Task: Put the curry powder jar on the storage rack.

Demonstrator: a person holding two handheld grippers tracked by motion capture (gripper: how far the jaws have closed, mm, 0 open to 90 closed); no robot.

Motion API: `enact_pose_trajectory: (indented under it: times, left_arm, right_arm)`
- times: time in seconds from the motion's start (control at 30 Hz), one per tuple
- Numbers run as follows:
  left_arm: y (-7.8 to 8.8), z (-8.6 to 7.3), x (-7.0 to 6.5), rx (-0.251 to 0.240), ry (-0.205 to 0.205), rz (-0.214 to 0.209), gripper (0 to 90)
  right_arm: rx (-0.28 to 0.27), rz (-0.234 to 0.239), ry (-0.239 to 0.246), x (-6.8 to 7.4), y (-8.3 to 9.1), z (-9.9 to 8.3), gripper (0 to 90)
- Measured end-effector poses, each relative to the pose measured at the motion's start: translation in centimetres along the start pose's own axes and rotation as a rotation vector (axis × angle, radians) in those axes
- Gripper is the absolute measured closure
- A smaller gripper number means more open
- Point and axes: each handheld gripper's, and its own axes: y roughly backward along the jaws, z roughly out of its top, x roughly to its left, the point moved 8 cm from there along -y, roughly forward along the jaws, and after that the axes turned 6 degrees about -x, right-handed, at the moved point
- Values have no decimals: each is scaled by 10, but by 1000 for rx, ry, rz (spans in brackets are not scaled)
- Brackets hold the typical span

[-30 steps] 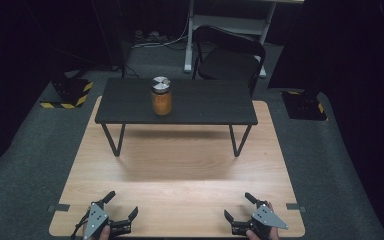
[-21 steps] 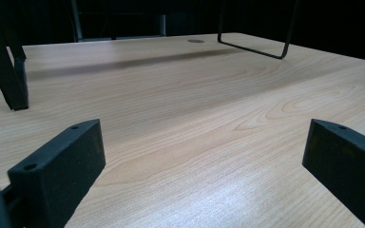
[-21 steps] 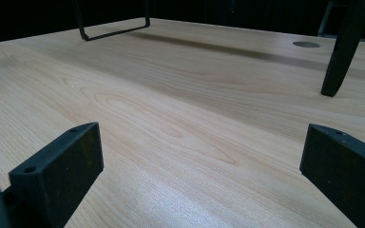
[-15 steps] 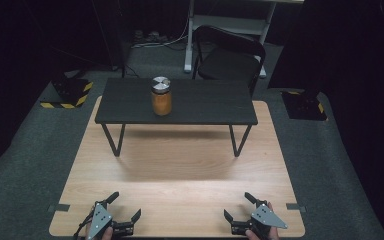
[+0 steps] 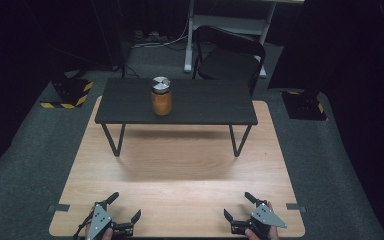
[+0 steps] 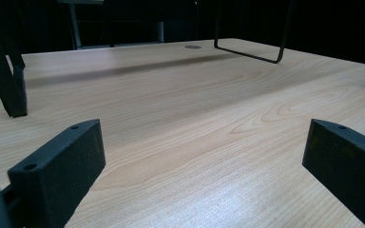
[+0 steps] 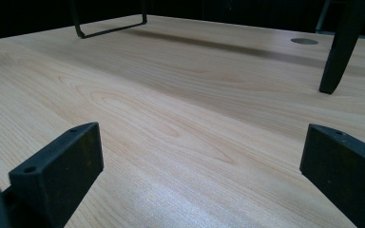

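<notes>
- Your left gripper (image 5: 123,214) and right gripper (image 5: 239,211) rest at the near edge of the wooden table (image 5: 180,165), jaws spread wide, nothing between them.
- The jar (image 5: 161,95), lid on, stands upright on the black bench (image 5: 205,102), well apart from both.
- Risk, as judged: a hurried reach could strike the raised bench edge or topple the jar.
</notes>
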Motion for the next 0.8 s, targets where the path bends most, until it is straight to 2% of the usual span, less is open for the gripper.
enact_pose_trajectory:
  times: [0.5, 0.8]
  left_arm:
    - [-1, 0, 1, -1, 8, -6, 5]
    - [2, -2, 0, -22, 6, -7, 5]
  right_arm:
    - [-7, 0, 3, 0, 1, -1, 1]
    - [-1, -4, -3, 0, 0, 0, 1]
